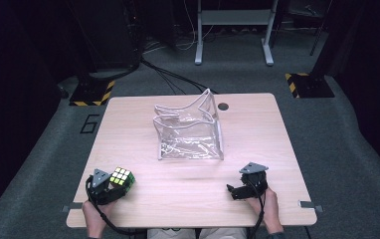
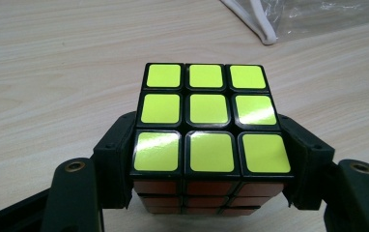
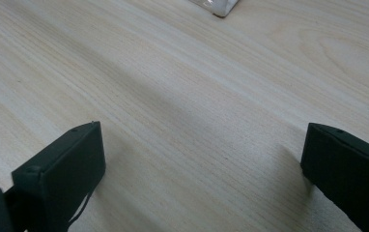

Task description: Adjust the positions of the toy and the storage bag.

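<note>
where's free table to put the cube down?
Bare wood between the clear pouch and the near edge, from the puzzle cube across to the right gripper. Also both side strips beside the pouch. Crowded: the centre-back, taken by the pouch, and the near-left corner, where the left gripper clamps the cube.

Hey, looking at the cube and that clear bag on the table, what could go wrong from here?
1. The left tongs clamp only the near rows of the cube, so it might twist or slip when lifted.
2. The clear bag looks floppy, and the right tongs rest open on the table, apart from it. Unheld, its mouth may sag or the bag may slide when the cube goes in.
</note>
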Demonstrator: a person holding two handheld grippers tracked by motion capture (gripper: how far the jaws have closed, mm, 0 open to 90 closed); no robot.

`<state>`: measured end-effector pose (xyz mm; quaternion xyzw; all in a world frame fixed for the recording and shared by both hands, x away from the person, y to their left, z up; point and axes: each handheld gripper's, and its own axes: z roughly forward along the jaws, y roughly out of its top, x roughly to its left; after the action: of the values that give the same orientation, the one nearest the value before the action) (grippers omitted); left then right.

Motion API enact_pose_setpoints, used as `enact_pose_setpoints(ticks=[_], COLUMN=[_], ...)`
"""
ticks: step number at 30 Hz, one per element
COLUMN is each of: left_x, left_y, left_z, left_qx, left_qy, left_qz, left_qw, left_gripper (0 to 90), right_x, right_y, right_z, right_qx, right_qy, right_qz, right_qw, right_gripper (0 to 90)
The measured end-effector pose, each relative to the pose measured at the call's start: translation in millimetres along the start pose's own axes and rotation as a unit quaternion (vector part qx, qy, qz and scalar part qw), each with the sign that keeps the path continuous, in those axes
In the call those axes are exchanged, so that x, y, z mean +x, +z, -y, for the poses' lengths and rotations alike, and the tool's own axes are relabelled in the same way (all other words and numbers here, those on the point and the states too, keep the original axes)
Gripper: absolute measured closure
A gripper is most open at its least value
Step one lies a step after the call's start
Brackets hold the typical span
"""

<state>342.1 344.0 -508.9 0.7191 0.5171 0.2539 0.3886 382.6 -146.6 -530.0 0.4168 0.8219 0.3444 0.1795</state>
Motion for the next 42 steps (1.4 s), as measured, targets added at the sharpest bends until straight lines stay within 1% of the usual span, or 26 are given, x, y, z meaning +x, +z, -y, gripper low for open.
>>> enact_pose_setpoints(ticks=[3, 4, 20, 27, 32, 38, 42], left_x=[-1.6, -3.2, -19.3, -27.3, -31.1, -36.9, -39.7], left_y=[-0.4, -1.0, 0.1, 2.3, 3.6, 5.3, 6.0], left_z=[-1.1, -2.1, -8.4, -11.0, -11.9, -13.6, -14.5], left_qx=[-0.003, -0.002, -0.007, -0.008, -0.010, -0.010, -0.010], left_qy=[0.000, 0.002, 0.020, 0.029, 0.030, 0.036, 0.039], left_qz=[0.002, 0.006, 0.022, 0.033, 0.038, 0.049, 0.051], left_qw=[1.0000, 1.0000, 0.9995, 0.9990, 0.9988, 0.9981, 0.9979], left_gripper=[33.9, 33.9, 33.9, 33.9, 33.9, 33.9, 33.9], right_x=[0.0, 0.0, 0.1, 0.1, 0.0, 0.0, 0.0], right_y=[0.0, 0.0, 0.0, 0.1, 0.1, 0.1, 0.1], right_z=[0.0, 0.0, 0.0, 0.0, 0.0, 0.0, 0.0], right_qx=[0.000, 0.000, 0.000, 0.000, -0.001, 0.000, -0.001], right_qy=[0.000, 0.000, 0.001, 0.001, 0.001, 0.001, 0.001], right_qz=[0.000, 0.000, 0.000, 0.000, 0.000, 0.000, 0.000], right_qw=[1.0000, 1.0000, 1.0000, 1.0000, 1.0000, 1.0000, 1.0000], right_gripper=[1.3, 1.3, 1.3, 1.3, 1.3, 1.3, 1.3])
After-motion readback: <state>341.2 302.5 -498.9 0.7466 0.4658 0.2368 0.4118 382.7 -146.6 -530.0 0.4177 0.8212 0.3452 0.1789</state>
